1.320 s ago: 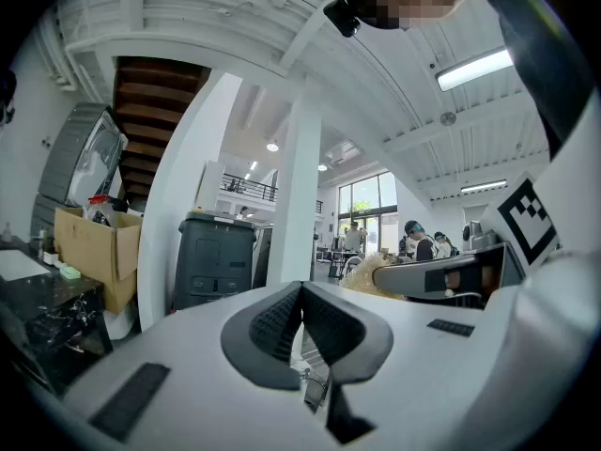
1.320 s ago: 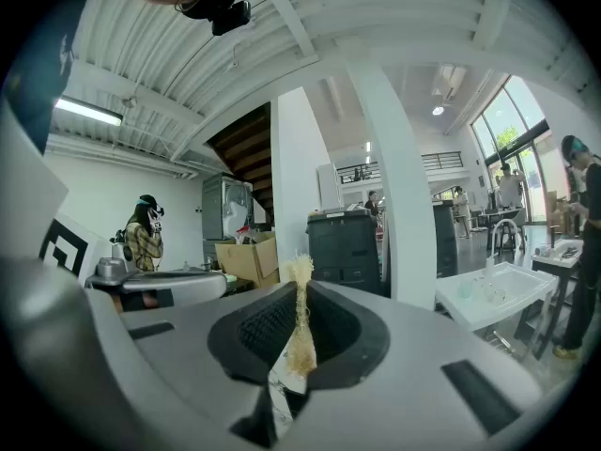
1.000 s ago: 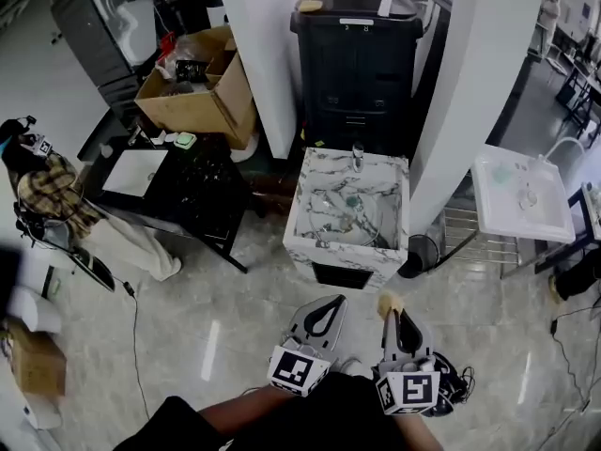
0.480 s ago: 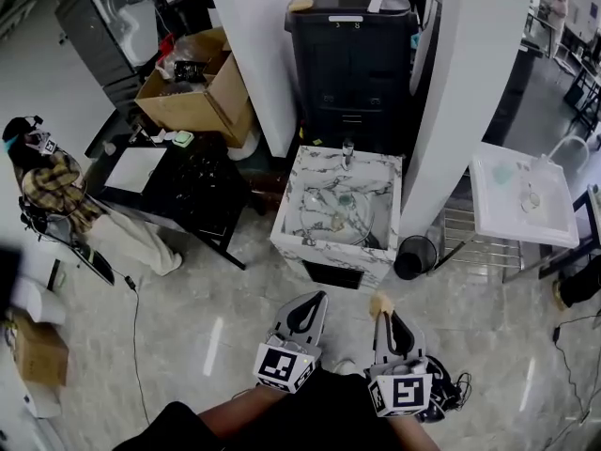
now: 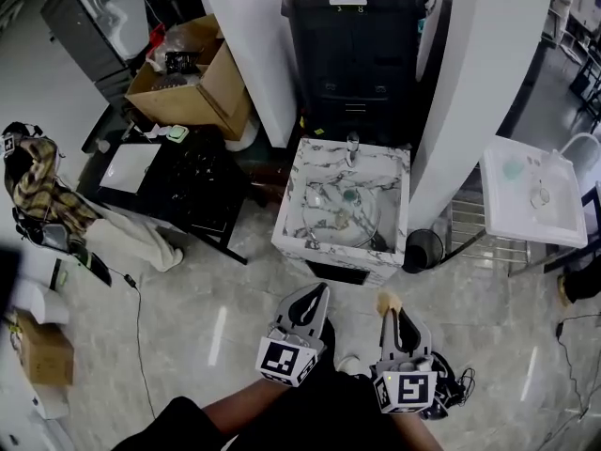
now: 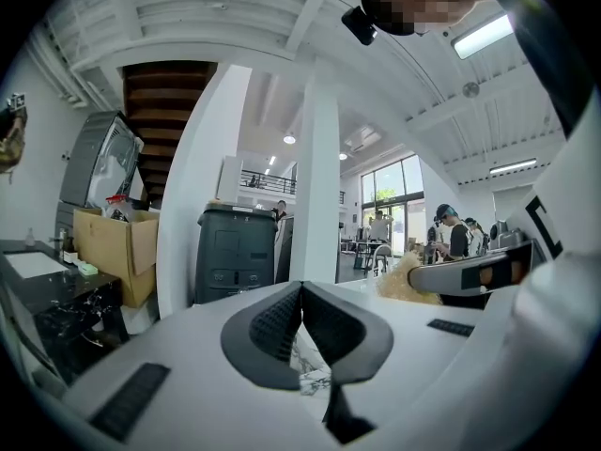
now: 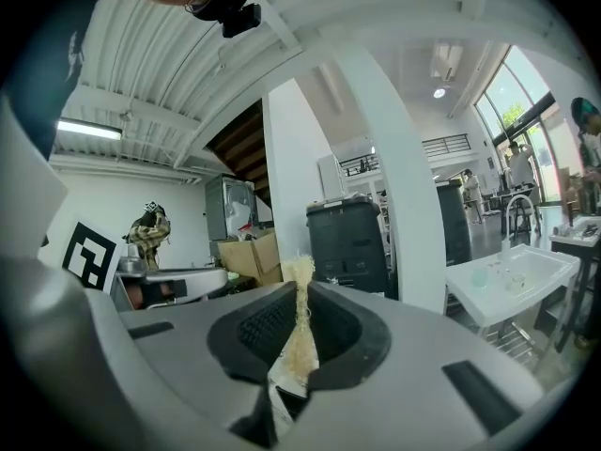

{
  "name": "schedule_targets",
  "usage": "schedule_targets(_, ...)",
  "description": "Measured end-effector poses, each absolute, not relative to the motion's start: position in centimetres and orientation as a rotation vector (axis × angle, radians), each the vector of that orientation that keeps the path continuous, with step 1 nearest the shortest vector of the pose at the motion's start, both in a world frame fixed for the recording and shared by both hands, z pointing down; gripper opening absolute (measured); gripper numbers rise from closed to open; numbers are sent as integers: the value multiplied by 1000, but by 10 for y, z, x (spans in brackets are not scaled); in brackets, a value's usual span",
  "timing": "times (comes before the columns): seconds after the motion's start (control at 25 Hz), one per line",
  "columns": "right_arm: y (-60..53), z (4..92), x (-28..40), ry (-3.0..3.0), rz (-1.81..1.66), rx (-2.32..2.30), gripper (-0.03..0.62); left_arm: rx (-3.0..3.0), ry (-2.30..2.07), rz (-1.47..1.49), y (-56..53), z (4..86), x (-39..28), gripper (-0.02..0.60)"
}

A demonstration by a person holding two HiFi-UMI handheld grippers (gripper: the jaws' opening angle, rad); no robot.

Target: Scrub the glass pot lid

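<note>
The glass pot lid [image 5: 340, 209] lies in the marble sink [image 5: 311, 238] ahead of me, with a greenish knob near its middle. Both grippers hang low in front of the sink, well short of it. My left gripper [image 5: 318, 291] is shut with nothing between its pads [image 6: 282, 322]. My right gripper [image 5: 387, 308] is shut on a tan fibrous scrubber [image 5: 386, 301]. In the right gripper view the scrubber [image 7: 300, 341] stands pinched between the jaws, its tuft poking past the tips.
A black bin [image 5: 362, 50] stands behind the sink between white pillars [image 5: 470, 83]. A small black waste bin [image 5: 424, 249] sits at the sink's right. A black table [image 5: 178, 181], a cardboard box [image 5: 192, 83] and a person [image 5: 38, 191] are to the left. A white basin [image 5: 531, 191] is at right.
The view has shifted a little and the sink sits slightly higher in the frame. Both grippers stay shut, and the scrubber remains in the right one.
</note>
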State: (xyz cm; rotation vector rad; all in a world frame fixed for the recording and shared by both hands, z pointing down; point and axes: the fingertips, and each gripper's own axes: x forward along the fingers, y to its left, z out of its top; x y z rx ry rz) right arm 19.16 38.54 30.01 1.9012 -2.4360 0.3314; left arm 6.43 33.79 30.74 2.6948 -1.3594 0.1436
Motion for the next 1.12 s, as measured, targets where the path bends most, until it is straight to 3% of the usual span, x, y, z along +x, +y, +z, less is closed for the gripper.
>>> schedule_targets(0.68, 168, 346, 149, -2263, 408, 1867, 52, 2642, -1229, 112, 143, 341, 1, 14)
schedule_targets(1.12, 87, 405, 117, -2211, 501, 1677, 52, 2639, -1138, 215, 76, 379, -14, 14)
